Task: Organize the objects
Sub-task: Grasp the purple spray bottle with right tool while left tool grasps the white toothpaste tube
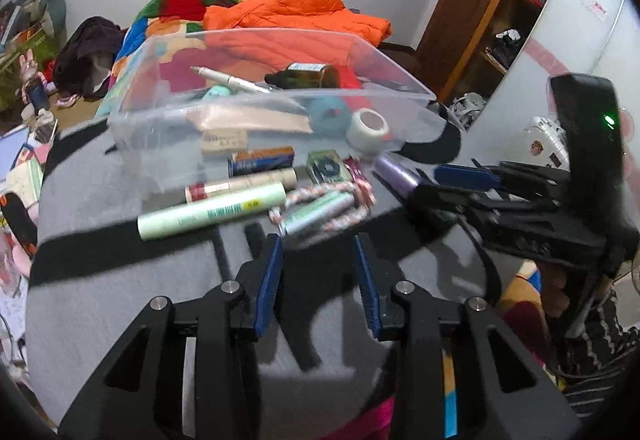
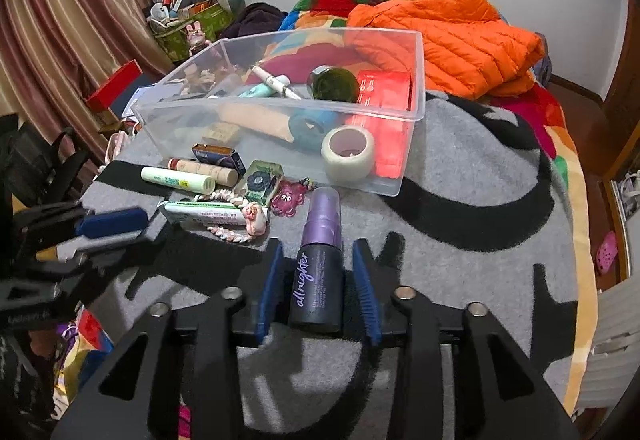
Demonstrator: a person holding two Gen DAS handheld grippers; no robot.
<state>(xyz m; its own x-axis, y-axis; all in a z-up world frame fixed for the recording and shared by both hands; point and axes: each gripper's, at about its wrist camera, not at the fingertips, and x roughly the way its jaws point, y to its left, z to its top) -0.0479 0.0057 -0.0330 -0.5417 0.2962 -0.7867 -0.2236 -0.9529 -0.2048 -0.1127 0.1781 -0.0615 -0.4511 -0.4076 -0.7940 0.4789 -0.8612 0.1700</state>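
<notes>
A clear plastic bin (image 1: 132, 128) (image 2: 404, 176) stands on a grey and black rug and holds a brown bottle (image 2: 334, 82), a red box (image 2: 386, 88), a pen and other small items. In front of it lie a tape roll (image 2: 347, 154), tubes (image 1: 212, 214) (image 2: 178, 178), a blue box (image 2: 219, 157) and a braided cord (image 1: 320, 200). My right gripper (image 2: 318, 260) is open, its blue pads on either side of a purple spray bottle (image 2: 320, 260) (image 1: 396, 176) that lies on the rug. My left gripper (image 1: 318, 256) is open and empty, just short of the tubes.
An orange jacket (image 2: 452, 36) and a colourful blanket (image 1: 176, 4) lie on the bed behind the bin. Cluttered shelves and a curtain (image 2: 60, 20) are at the left. A wooden wardrobe (image 1: 488, 8) stands at the right.
</notes>
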